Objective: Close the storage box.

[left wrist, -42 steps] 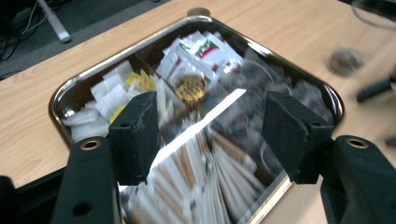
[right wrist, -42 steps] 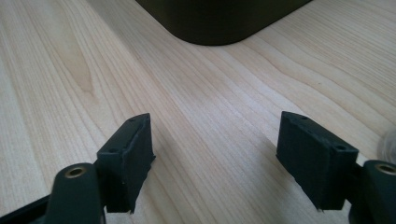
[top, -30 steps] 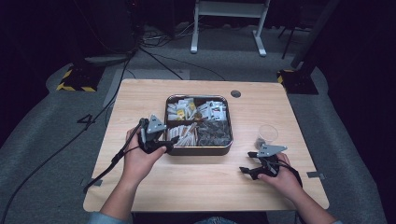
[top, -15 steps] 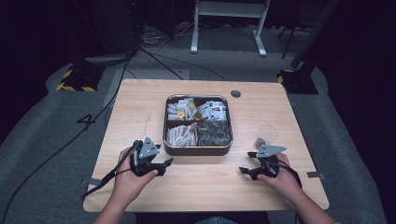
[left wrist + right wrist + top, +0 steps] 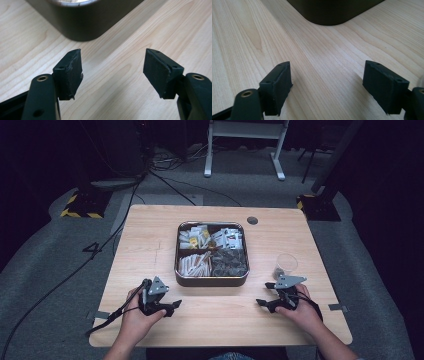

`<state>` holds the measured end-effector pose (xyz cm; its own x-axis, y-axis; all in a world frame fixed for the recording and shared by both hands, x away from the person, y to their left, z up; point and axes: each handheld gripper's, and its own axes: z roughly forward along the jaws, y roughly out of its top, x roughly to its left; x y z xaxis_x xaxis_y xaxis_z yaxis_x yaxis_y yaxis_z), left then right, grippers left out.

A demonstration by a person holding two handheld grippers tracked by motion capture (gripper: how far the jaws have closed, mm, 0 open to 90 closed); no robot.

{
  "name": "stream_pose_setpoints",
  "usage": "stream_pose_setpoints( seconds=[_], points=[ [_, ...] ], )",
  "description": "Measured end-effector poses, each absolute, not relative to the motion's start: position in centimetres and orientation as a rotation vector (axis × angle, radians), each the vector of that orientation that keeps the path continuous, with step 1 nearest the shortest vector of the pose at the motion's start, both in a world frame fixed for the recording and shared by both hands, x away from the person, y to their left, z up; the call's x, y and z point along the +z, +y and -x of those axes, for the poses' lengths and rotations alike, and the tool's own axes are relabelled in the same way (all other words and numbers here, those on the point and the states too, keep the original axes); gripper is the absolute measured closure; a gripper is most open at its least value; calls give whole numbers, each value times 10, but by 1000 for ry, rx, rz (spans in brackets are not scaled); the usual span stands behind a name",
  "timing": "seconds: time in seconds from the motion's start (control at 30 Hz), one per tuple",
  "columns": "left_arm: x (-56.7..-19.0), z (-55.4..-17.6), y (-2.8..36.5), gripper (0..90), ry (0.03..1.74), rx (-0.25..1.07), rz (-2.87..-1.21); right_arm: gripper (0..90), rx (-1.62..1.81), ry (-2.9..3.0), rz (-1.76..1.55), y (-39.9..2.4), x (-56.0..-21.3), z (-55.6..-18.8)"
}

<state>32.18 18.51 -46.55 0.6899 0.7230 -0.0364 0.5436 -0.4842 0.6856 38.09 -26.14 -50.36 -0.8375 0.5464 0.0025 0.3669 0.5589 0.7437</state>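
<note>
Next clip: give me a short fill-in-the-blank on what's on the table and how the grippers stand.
1. The tray is divided into ____ compartments.
2. The jaws of the left gripper stand ____, with nothing between them.
3. The clear plastic cup stands on the table nearest the ____ gripper.
4. The right gripper rests above bare ____.

Missing words: four; open; right; wood
</note>
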Motion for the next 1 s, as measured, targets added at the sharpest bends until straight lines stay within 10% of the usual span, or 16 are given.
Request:
stream_pose_setpoints(
  seconds=[0.47,0.7,1.0],
  points=[
    [-492,-321,184,205,975,264,-2321,229,1145,2570,-759,-261,-504,-382],
    [-505,-323,181,1,845,291,-2291,229,1146,2570,-758,-261,-504,-382],
    [-505,-323,181,1,839,292,-2294,229,1145,2570,-757,-261,-504,-381]
  ],
)
